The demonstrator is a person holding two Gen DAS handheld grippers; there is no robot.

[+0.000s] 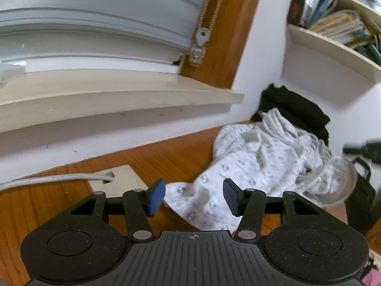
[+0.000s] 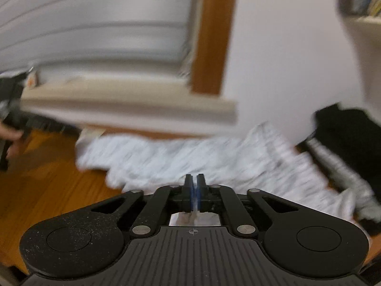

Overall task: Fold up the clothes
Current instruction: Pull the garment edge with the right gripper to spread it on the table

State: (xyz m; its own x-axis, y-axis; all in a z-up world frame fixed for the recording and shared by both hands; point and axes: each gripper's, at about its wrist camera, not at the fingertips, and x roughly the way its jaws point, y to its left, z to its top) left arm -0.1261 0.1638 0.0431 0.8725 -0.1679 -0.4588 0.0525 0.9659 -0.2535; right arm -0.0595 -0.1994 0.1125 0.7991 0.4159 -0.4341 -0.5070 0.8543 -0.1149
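Nearest the left wrist camera, the left gripper (image 1: 194, 197) is hovering with its jaws standing apart, blue pads (image 1: 157, 196) facing each other and pressing on nothing; a corner of the patterned white garment (image 1: 257, 166) is lying on the wooden worktop (image 1: 59, 205) below the gap between them. Seen from this view, the garment is lying crumpled, its long axis running from the near corner at the jaws away to the far right, where it is bunching against the dark clothes (image 1: 295, 112) piled by the white wall (image 1: 259, 47). To the near left, a grey cable (image 1: 47, 180) is entering a hole in a pale plate set into the worktop. A window sill (image 1: 119, 97) is projecting from the far left wall, and a shelf of books (image 1: 338, 26) is hanging at the far right.

In the right wrist view, heavily blurred, the right gripper (image 2: 194, 190) is showing its jaws closed on a thin fold of the white garment (image 2: 190, 157), a sliver of cloth visible between the pads. Here the garment is stretching across from left to far right, with the dark clothes (image 2: 347, 131) at its right end.
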